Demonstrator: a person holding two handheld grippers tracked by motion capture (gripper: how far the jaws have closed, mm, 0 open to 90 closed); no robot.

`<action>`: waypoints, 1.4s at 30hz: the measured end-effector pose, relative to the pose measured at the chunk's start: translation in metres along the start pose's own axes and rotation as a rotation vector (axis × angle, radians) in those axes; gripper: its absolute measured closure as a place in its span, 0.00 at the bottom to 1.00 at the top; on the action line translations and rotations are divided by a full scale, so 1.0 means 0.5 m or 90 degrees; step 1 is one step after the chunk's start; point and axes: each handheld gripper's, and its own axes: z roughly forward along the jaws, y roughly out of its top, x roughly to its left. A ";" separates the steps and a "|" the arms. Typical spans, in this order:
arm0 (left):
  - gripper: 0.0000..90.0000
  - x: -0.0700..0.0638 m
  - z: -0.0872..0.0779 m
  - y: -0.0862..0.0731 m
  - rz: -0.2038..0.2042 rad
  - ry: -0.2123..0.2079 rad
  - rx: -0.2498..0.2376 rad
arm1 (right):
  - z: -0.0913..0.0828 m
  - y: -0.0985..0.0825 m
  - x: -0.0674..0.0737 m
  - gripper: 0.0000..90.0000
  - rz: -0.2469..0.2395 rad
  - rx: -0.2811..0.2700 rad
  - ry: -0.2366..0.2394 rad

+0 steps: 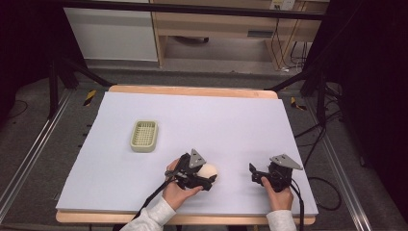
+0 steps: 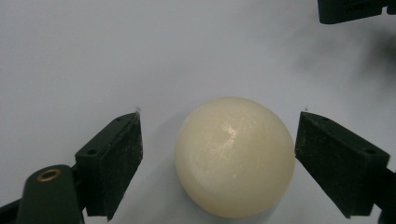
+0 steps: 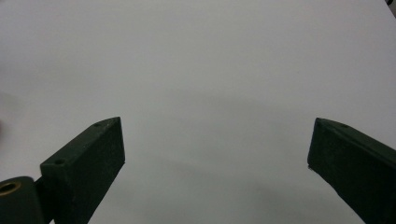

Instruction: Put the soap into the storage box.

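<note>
A cream-white ball lies on the pale mat near its front edge. My left gripper is open around it, one jaw on each side; a small gap shows at the left jaw, and the right jaw stands close to the ball's side. A pale green slotted tray rests on the mat to the far left of the ball. To the right of the ball my right gripper stands open over bare mat with nothing between its jaws.
The pale mat covers a wooden table. Black frame bars, floor rails and cables surround the table. A wooden cabinet stands beyond the far edge.
</note>
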 end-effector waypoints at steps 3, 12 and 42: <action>0.16 -0.002 0.005 -0.001 0.001 -0.002 0.006 | 0.000 0.000 0.000 0.05 0.002 0.001 0.001; 0.15 -0.010 0.017 -0.006 0.003 -0.012 0.021 | 0.001 0.000 -0.001 0.05 -0.003 0.000 -0.003; 0.27 -0.016 0.037 -0.016 0.016 -0.003 0.060 | 0.001 0.001 0.001 0.05 0.001 0.003 -0.003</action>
